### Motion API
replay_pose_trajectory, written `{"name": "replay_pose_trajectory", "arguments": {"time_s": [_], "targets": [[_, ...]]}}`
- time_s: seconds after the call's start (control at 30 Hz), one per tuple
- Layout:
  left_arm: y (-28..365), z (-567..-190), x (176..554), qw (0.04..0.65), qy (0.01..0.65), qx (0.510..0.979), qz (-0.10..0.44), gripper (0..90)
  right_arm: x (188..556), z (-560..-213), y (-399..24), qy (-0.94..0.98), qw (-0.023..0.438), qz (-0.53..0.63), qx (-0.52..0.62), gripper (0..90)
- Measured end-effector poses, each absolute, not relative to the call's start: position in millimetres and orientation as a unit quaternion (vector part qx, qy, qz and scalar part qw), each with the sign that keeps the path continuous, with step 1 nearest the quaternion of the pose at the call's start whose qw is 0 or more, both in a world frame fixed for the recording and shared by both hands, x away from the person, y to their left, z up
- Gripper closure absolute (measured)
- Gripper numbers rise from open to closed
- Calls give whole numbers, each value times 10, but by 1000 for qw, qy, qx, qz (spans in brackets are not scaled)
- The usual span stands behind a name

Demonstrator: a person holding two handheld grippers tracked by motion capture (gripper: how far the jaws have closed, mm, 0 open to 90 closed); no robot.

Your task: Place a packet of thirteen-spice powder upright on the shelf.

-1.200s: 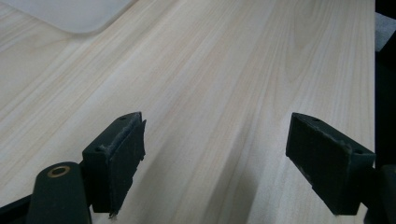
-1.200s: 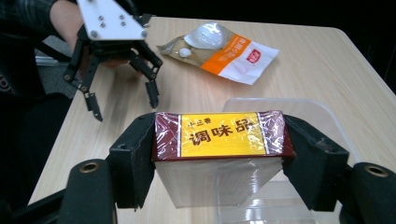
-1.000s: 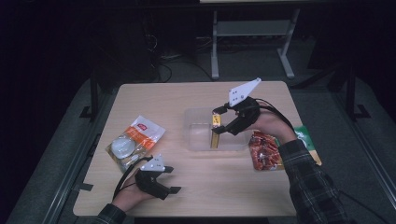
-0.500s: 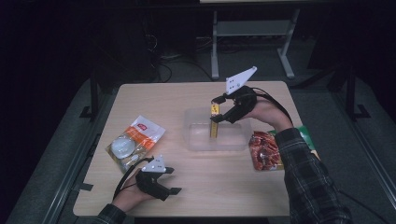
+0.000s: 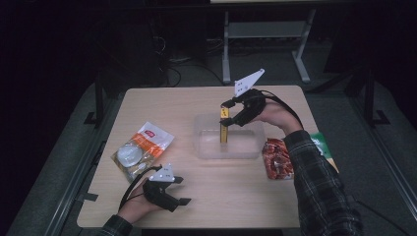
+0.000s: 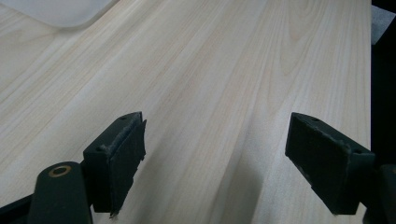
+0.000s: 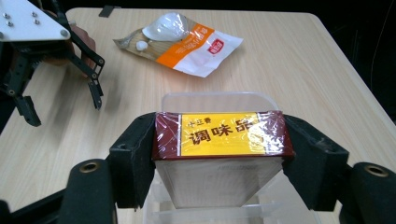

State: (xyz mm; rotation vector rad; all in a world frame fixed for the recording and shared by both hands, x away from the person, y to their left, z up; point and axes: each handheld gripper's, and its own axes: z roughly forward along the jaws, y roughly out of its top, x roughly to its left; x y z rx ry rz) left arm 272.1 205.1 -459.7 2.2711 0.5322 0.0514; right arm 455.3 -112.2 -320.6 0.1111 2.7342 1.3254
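My right gripper (image 5: 227, 114) (image 7: 219, 154) is shut on a yellow and dark red seasoning box (image 5: 223, 129) (image 7: 219, 135), held upright with its lower end inside the clear plastic tub (image 5: 228, 136) (image 7: 215, 100) at the table's middle. Both pads press on the box's two ends in the right gripper view. My left gripper (image 5: 182, 191) (image 6: 215, 158) rests low over bare wood near the front left of the table, jaws wide open with nothing between them. An orange and white snack bag (image 5: 141, 149) (image 7: 182, 39) lies at the left.
A red snack packet (image 5: 278, 158) lies right of the tub, and a green packet (image 5: 322, 147) sits at the table's right edge under the sleeve. In the left gripper view a corner of the clear tub (image 6: 60, 11) shows at top left. Metal stand legs rise behind the table.
The right gripper carried the box leftward and a little down, from the tub's right part to over its middle. The left gripper stayed put.
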Motion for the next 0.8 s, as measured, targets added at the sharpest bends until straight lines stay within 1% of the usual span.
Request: {"name": "replay_pose_trajectory", "arguments": {"time_s": [0.27, 0.57, 0.8], "targets": [[2048, -4598, 2722, 391, 208, 896, 21, 192, 4592, -3286, -1099, 903, 37, 426, 33, 311], [2049, -4597, 2719, 391, 208, 896, 20, 192, 4643, -3369, -1059, 906, 34, 420, 34, 310], [2046, -4598, 2716, 390, 207, 897, 20, 192, 4676, -3514, -998, 913, 27, 406, 34, 305]]}}
